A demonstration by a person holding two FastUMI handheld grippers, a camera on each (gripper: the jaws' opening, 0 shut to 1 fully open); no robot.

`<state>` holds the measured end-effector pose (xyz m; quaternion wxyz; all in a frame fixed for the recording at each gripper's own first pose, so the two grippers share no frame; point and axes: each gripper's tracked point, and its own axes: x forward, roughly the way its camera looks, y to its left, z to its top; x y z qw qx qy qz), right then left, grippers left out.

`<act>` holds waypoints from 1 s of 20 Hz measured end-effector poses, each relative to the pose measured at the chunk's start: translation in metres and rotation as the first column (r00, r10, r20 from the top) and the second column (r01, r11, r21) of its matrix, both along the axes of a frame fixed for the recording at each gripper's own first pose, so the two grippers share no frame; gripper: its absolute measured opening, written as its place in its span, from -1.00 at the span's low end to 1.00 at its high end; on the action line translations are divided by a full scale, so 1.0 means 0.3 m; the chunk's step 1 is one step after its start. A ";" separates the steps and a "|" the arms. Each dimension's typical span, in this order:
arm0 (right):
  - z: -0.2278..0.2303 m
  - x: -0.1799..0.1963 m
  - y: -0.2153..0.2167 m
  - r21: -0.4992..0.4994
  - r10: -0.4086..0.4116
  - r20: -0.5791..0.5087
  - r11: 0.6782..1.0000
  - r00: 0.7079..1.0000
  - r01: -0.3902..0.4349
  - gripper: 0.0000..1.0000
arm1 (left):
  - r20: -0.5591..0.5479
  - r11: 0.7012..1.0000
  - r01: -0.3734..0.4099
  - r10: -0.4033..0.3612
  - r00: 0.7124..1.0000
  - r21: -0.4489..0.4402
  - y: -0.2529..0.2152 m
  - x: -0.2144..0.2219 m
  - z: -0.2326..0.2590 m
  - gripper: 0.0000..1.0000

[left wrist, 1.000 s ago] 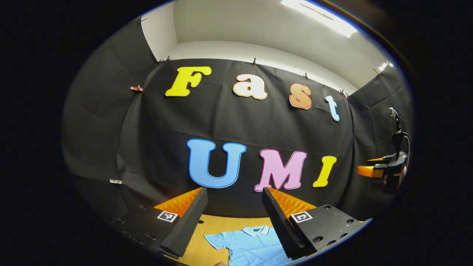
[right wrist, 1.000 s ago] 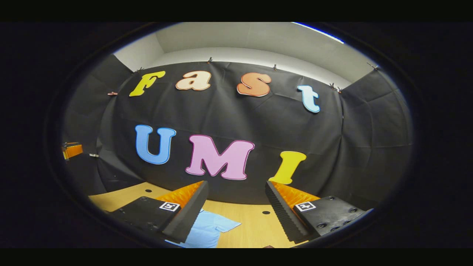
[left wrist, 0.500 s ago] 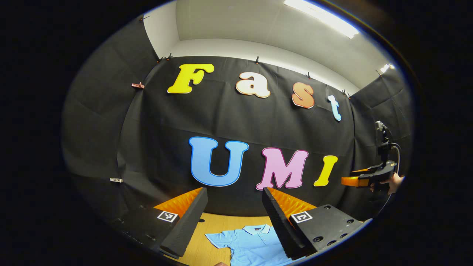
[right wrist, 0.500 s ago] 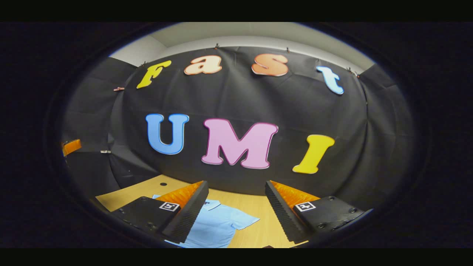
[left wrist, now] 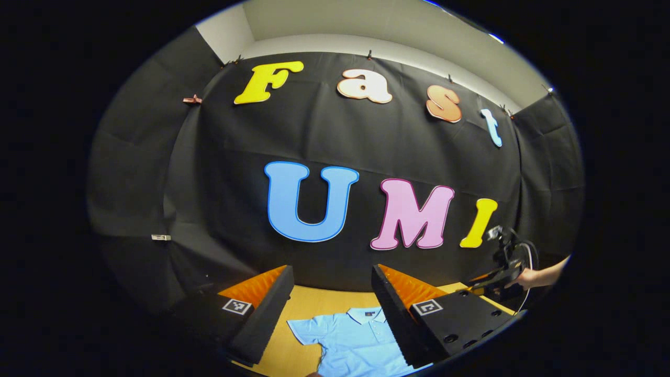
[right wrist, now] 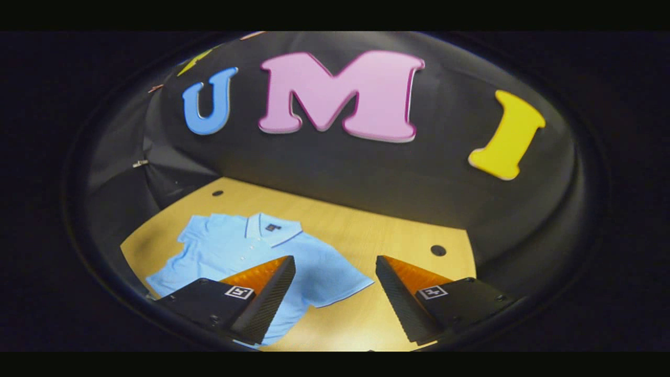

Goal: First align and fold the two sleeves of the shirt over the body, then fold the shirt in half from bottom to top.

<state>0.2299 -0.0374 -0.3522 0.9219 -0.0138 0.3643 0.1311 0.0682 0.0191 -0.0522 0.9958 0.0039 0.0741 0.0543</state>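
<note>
Wooden tabletop [right wrist: 366, 230] carries a light blue polo shirt [right wrist: 246, 251] lying flat, sleeves unfolded, collar toward the booth wall. Left gripper [left wrist: 331, 309] hovers released above its collar. Right gripper [right wrist: 335, 296] hangs released, with the shirt's near sleeve [right wrist: 335, 280] just ahead between its fingers.

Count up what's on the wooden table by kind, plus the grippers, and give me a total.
Light blue polo shirt, lying flat on the wooden table: 1
Round dark holes in the tabletop: 2
Two-finger grippers, left gripper and right gripper, both open above the table: 2
Total: 5
</note>
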 end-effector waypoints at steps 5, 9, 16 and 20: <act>-0.418 0.095 -0.023 0.052 0.019 -0.228 0.999 0.974 -0.008 0.95 | -0.096 0.998 -0.063 0.062 0.993 -0.014 -0.081 0.172 -0.133 0.92; -0.586 0.116 -0.036 0.066 0.007 -0.305 0.998 0.952 0.014 0.97 | -0.131 0.996 -0.086 0.086 0.988 0.006 -0.143 0.229 -0.194 0.92; -0.664 0.075 -0.044 -0.009 -0.020 -0.365 1.000 0.931 0.018 0.27 | -0.182 0.998 -0.059 0.062 0.981 0.026 -0.109 0.234 -0.244 0.92; -0.647 0.100 -0.021 0.052 -0.093 -0.378 0.991 0.921 0.122 -0.87 | -0.179 0.998 -0.070 0.070 0.981 0.008 -0.041 0.203 -0.229 0.92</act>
